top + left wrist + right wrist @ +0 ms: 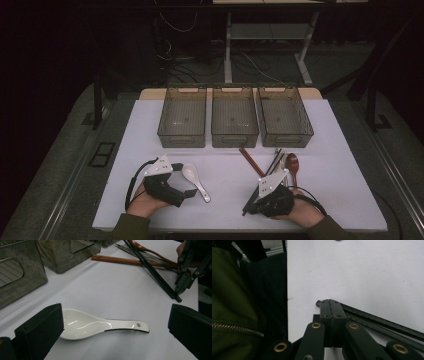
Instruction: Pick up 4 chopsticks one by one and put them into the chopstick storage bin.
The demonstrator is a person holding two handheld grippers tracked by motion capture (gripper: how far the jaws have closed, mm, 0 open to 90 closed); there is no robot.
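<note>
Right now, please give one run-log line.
left hand-held gripper: open around white ceramic spoon | right hand-held gripper: shut, beside black chopsticks

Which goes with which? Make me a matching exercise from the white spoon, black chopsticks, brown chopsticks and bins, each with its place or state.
Things:
1. white spoon
2. black chopsticks
3. brown chopsticks
4. bins

Places or states:
A. empty, in a row at the far side
B. one end beside the shut fingers of the right gripper
C. between the open fingers of the left gripper
D. in front of the bins, crossed by darker sticks

Pairs: 1-C, 2-B, 3-D, 4-A
</note>
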